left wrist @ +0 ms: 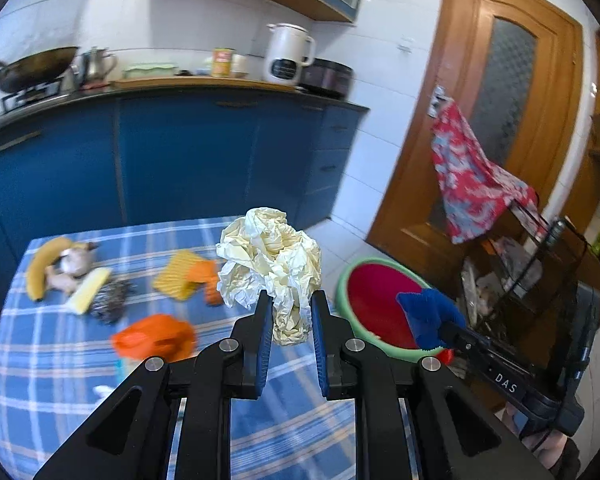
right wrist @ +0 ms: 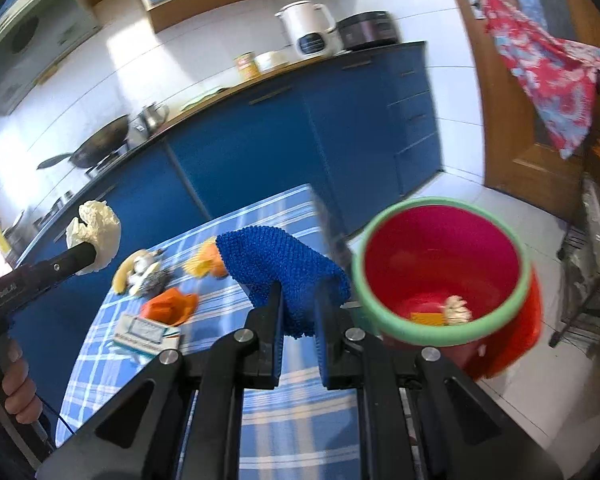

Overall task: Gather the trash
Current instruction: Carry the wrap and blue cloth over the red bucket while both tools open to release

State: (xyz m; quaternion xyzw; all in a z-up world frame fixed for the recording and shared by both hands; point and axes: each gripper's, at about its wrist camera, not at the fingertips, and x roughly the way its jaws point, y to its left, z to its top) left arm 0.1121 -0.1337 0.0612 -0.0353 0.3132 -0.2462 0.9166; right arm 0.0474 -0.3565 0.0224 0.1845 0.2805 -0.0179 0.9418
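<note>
My left gripper (left wrist: pixel 291 300) is shut on a crumpled cream paper ball (left wrist: pixel 270 258) and holds it above the blue checked table (left wrist: pixel 60 360). The ball also shows in the right wrist view (right wrist: pixel 96 232). My right gripper (right wrist: pixel 298 292) is shut on a blue knitted cloth (right wrist: pixel 276 264), held just left of the red bin with a green rim (right wrist: pixel 440 276). The cloth (left wrist: pixel 428 312) and bin (left wrist: pixel 374 308) also show in the left wrist view. The bin holds some scraps (right wrist: pixel 456 310).
On the table lie a banana (left wrist: pixel 40 264), a garlic bulb (left wrist: pixel 76 260), a steel scourer (left wrist: pixel 110 300), a yellow and orange cloth (left wrist: pixel 188 274), an orange wrapper (left wrist: pixel 156 336) and a small box (right wrist: pixel 144 330). Blue cabinets stand behind. A wire rack (left wrist: pixel 540 280) stands right.
</note>
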